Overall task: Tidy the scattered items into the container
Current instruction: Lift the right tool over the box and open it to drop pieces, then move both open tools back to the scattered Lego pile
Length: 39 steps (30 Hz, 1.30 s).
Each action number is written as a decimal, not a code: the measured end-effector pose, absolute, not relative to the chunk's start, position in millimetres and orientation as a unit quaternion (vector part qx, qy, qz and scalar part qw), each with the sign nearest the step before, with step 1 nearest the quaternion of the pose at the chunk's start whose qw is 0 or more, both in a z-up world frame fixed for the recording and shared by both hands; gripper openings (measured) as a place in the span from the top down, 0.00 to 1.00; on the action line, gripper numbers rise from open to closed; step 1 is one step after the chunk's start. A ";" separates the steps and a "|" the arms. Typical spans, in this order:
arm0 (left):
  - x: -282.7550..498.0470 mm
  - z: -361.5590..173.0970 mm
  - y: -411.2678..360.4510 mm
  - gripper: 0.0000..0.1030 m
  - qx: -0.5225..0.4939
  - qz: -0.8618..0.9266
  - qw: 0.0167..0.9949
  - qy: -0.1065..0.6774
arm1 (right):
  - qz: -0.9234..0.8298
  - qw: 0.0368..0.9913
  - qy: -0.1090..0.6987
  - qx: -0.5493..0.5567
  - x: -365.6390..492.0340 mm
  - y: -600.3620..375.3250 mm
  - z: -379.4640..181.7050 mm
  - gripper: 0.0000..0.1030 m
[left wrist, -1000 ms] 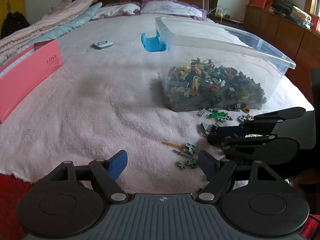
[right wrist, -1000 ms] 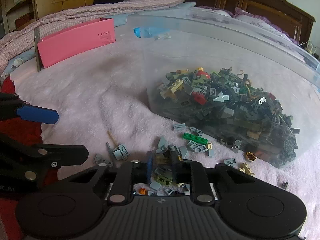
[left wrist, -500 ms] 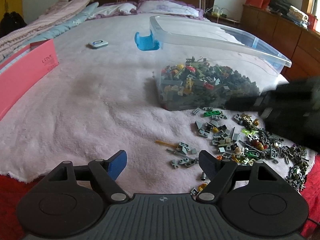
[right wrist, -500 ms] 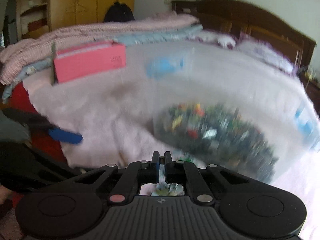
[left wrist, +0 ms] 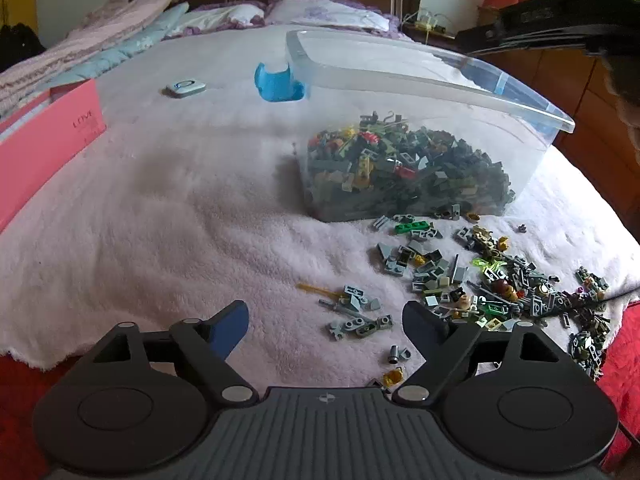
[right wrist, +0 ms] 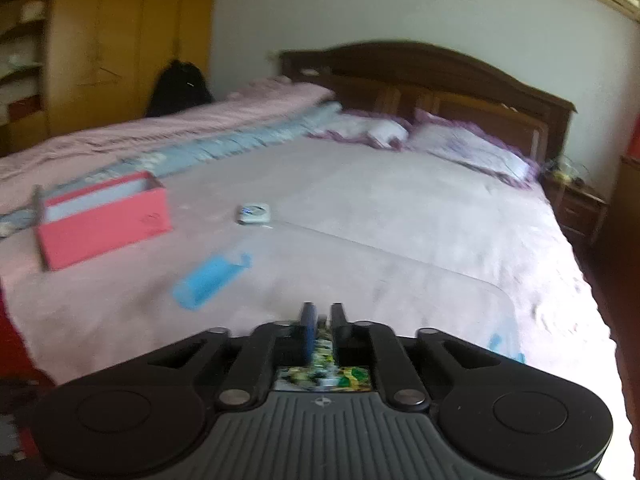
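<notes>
- My left hand-held gripper [left wrist: 324,320] hangs low over the near edge of the bed [left wrist: 168,216]; its jaws are opening, already wide, with nothing pressed between them, only a few grey pieces lying on the blanket below.
- At far left one pink box [left wrist: 44,148] rests on the bed, and one small white disc-like gadget [left wrist: 185,88] lies further back; neither looks like part of the tidying, I judge.
- One clear plastic container [left wrist: 432,80] stands in the middle of the bed, its bottom already covered by a heap of toy bricks [left wrist: 404,172], so a good share of the job looks done.
- One blue clip [left wrist: 277,84] sits against the container's far-left corner.
- Just in front and to the right of the container, the scattered bricks [left wrist: 492,280] are too many and too small to count, dozens at least. These are what is left.
- My right hand-held gripper [right wrist: 321,320] is raised above the container's rim; its jaws are narrow but opening, with a small blurred clump of coloured bricks visible between them. Whether the pads press on it, I cannot tell.
</notes>
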<state>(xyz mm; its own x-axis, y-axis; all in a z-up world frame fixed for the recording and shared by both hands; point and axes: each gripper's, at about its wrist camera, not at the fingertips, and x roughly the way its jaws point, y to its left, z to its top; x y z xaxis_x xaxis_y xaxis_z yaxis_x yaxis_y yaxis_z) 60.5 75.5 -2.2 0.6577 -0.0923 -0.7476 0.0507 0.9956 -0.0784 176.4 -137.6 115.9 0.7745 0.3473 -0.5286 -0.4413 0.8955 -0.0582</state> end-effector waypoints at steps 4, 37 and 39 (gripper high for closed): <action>58.7 -0.7 74.3 0.16 -0.022 -0.038 0.910 0.413 | 0.190 0.944 0.259 -0.075 171.8 -150.2 114.3 0.77; 110.0 -19.1 -27.5 0.04 0.060 -0.088 0.899 0.425 | 0.103 0.923 0.369 0.043 -12.4 -256.4 2.4 0.57; 120.8 -24.9 -32.7 0.04 0.060 -0.088 0.899 0.425 | 0.105 0.921 0.372 0.038 -12.9 -254.1 1.3 0.58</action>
<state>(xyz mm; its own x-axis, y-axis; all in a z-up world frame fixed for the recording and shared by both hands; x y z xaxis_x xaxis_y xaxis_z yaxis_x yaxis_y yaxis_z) 120.8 -32.7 -24.9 0.6234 -0.1069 -0.7745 0.2097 0.9772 0.0339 -12.9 -254.1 1.3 0.7011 0.2225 -0.6775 -0.1653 0.9749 0.1491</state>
